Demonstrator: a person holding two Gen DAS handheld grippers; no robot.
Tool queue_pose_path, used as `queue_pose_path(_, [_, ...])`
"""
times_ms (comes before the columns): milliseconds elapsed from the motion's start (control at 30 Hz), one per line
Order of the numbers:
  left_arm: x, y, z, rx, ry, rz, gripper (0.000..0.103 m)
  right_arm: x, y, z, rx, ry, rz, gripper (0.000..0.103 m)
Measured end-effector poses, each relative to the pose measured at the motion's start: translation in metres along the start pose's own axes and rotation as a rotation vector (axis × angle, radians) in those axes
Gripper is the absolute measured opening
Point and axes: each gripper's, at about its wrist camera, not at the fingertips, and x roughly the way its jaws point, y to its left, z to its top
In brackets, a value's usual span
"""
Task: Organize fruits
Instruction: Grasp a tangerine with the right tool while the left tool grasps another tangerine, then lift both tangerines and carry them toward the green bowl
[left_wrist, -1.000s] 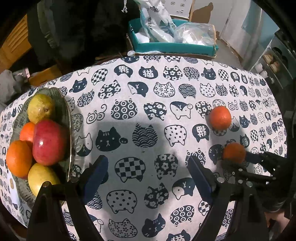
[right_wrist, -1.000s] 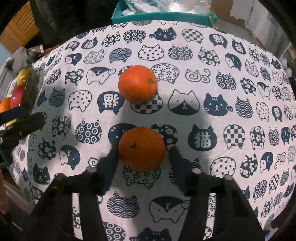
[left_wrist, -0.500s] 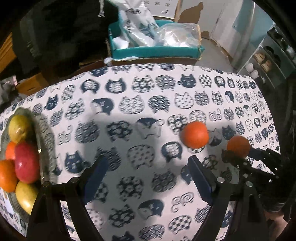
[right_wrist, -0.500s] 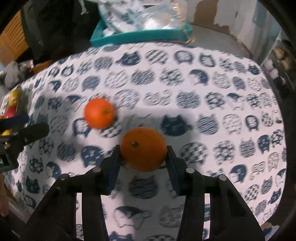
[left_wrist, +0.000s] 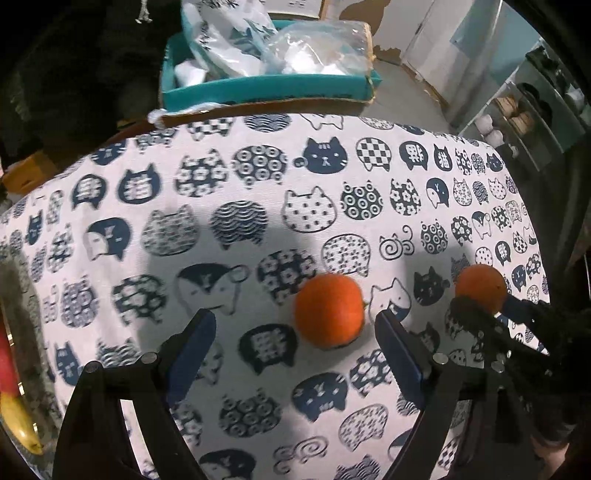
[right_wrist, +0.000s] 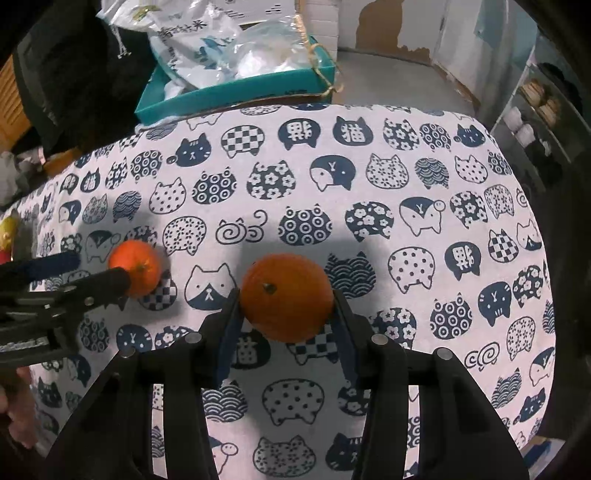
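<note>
My right gripper (right_wrist: 286, 314) is shut on an orange (right_wrist: 288, 295), its blue pads pressing both sides over the cat-print tablecloth (right_wrist: 369, 184). A second orange (left_wrist: 328, 310) lies loose on the cloth. My left gripper (left_wrist: 295, 332) hangs open over it, and the fruit sits just ahead of the fingers, nearer the right one. The right wrist view shows that loose orange (right_wrist: 135, 266) beside the left gripper (right_wrist: 99, 271). The left wrist view shows the held orange (left_wrist: 480, 286) in the right gripper (left_wrist: 487, 301).
A plate of fruit (left_wrist: 22, 332) with a red apple (left_wrist: 5, 365) and a yellow pear (left_wrist: 18, 417) sits at the table's far left edge. A teal box (left_wrist: 266, 88) with plastic bags stands behind the table. Shelves (left_wrist: 517, 118) are at the right.
The left gripper slid right across the cloth, away from the plate, to the loose orange. The right gripper's pads closed onto its orange and carried it off to the right of the loose one.
</note>
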Motion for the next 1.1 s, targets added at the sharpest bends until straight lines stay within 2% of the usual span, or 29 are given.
queue_pose_path(133, [0.011,-0.003,0.002,0.008,0.012,-0.001,0.089,0.003,-0.002,0.001,0.012,0.001,0.003,0.046])
queue_pose_path(200, [0.017,-0.003,0.002,0.000,0.022,-0.004,0.081,0.001,-0.005,-0.001,0.019,0.000,0.004,0.046])
queue_pose_path(300, [0.018,-0.004,0.003,-0.001,0.011,-0.005,0.076,0.001,-0.009,-0.002,0.028,0.001,0.009,0.046])
queue_pose_path(367, [0.019,-0.006,0.003,0.011,0.006,-0.007,0.068,0.002,-0.009,-0.002,0.028,0.003,0.009,0.046])
queue_pose_path(467, [0.018,-0.010,0.003,0.018,0.005,-0.058,0.045,0.004,-0.010,-0.002,0.026,0.006,0.006,0.046])
queue_pose_path(633, [0.013,-0.018,0.000,0.069,-0.014,-0.011,0.044,0.005,-0.008,-0.001,0.022,0.004,-0.001,0.046])
queue_pose_path(767, [0.003,-0.017,-0.003,0.067,-0.029,-0.012,0.043,-0.001,-0.004,0.002,0.009,-0.009,-0.005,0.046])
queue_pose_path(1100, [-0.039,-0.008,-0.006,0.060,-0.121,0.023,0.043,-0.031,0.007,0.007,-0.025,-0.067,-0.023,0.046])
